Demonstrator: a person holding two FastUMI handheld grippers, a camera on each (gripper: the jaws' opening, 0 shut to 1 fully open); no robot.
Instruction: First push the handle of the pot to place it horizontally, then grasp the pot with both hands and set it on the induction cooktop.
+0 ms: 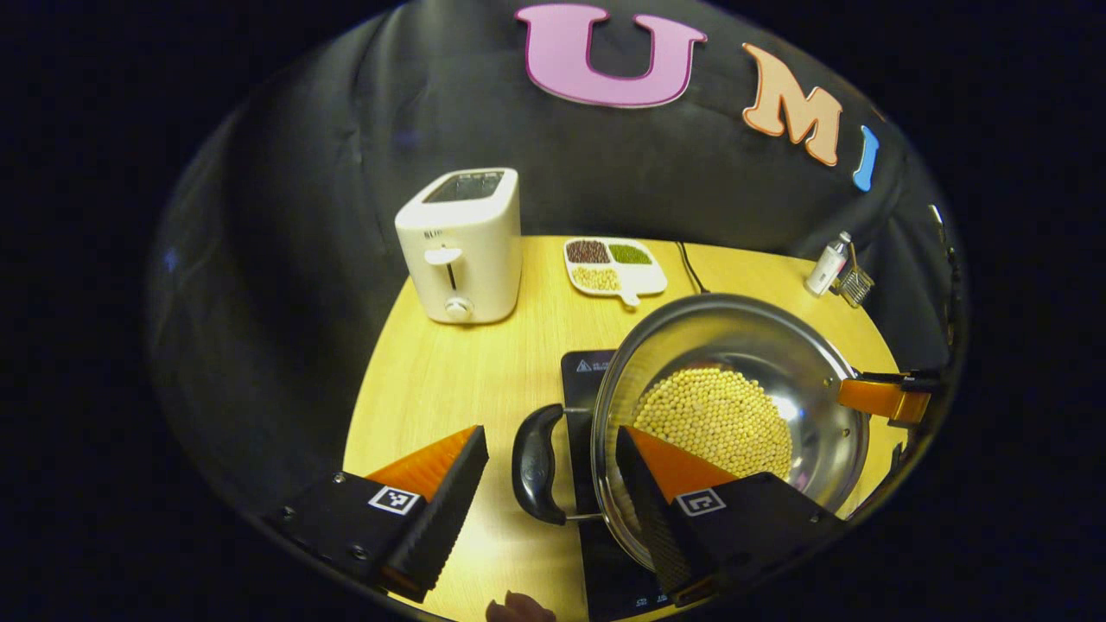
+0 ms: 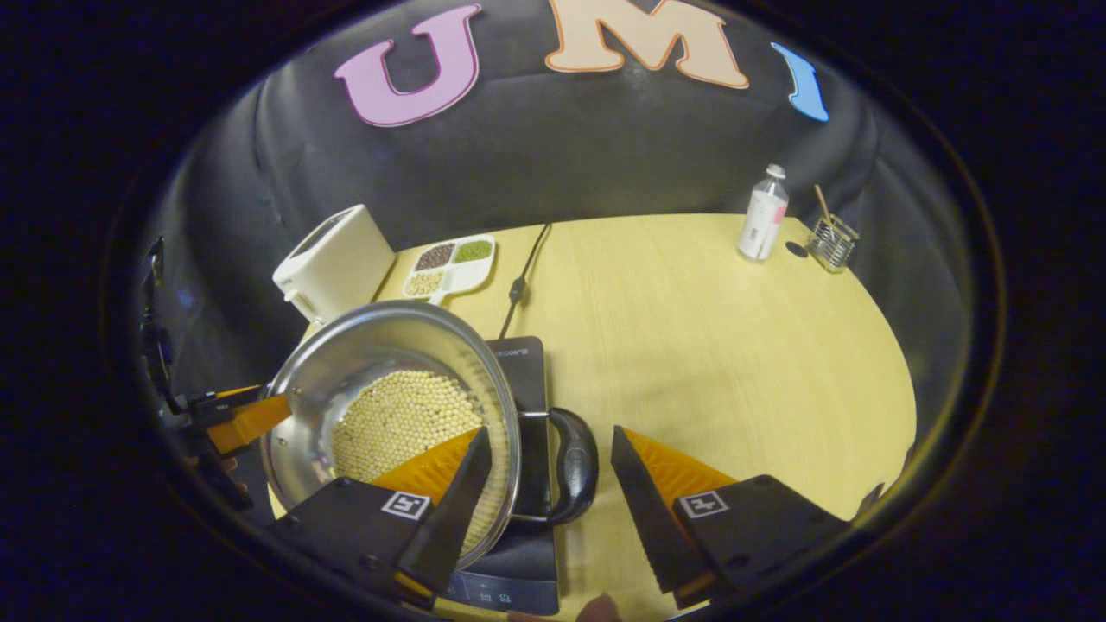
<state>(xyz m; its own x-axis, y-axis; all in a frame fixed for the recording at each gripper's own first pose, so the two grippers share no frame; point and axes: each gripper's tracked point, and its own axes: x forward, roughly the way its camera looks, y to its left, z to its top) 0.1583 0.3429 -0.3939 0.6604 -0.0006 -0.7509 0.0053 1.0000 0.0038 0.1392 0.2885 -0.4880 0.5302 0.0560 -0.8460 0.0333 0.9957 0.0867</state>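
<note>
We see the pot [image 1: 734,415], holding a layer of pale beans [image 1: 715,419], sitting over the black cooktop [image 1: 581,371] on the wooden table [image 1: 449,380]. Both side handles lie out flat, so we judge the pushing step done. The left gripper [image 1: 553,471] has its fingers spread apart around the pot's left handle [image 1: 537,464], one finger outside it and one over the rim, neither pressing on it. In the right gripper view, the right gripper [image 2: 546,471] straddles the right handle [image 2: 575,466] the same way, fingers apart. Whether the pot rests fully on the cooktop or is lifted a little, we cannot tell. We judge the task to be either at the point of grasping or of letting go; no squeeze shows on either side.

The left gripper view gives us the toaster [image 1: 462,246] near the far left and the bean tray [image 1: 613,266] beside it. The right gripper view adds the cooktop's cord [image 2: 521,281], the open right half of the table, and a clearer bottle [image 2: 762,223] and wire holder [image 2: 831,244] at the far right.
</note>
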